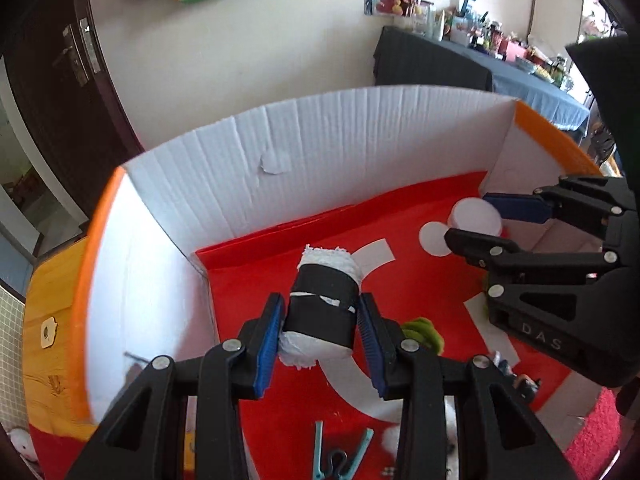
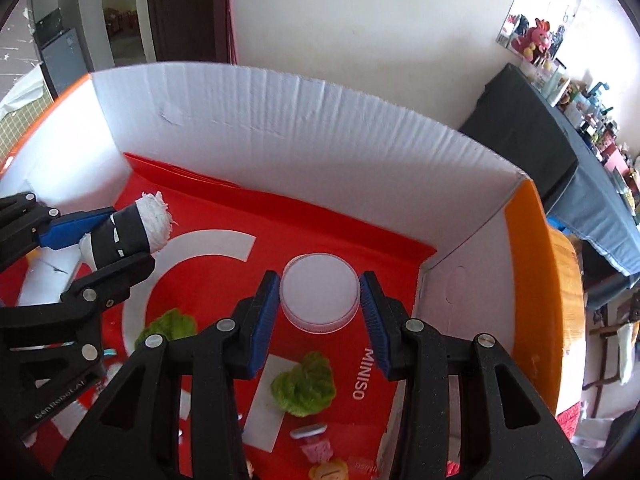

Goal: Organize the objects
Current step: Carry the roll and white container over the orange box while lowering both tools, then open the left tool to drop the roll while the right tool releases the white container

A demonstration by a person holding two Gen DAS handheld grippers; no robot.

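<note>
My left gripper (image 1: 320, 320) is shut on a white towel roll with a black band (image 1: 322, 308), held over the red floor of a white-walled cardboard box (image 1: 304, 160). It also shows at the left of the right wrist view (image 2: 128, 236). My right gripper (image 2: 320, 300) is shut on a round white jar (image 2: 319, 298), lid up, near the box's right corner. The left wrist view shows that jar (image 1: 476, 216) between the right gripper's fingers (image 1: 472, 220).
A red MINISO bag (image 2: 224, 248) lines the box floor. Green yarn tufts (image 2: 304, 384) (image 2: 168, 326), a teal clip (image 1: 340, 456) and small toys (image 2: 320, 448) lie toward the near side. An orange rim (image 2: 532, 280) edges the box. A wooden table (image 1: 44, 300) lies outside.
</note>
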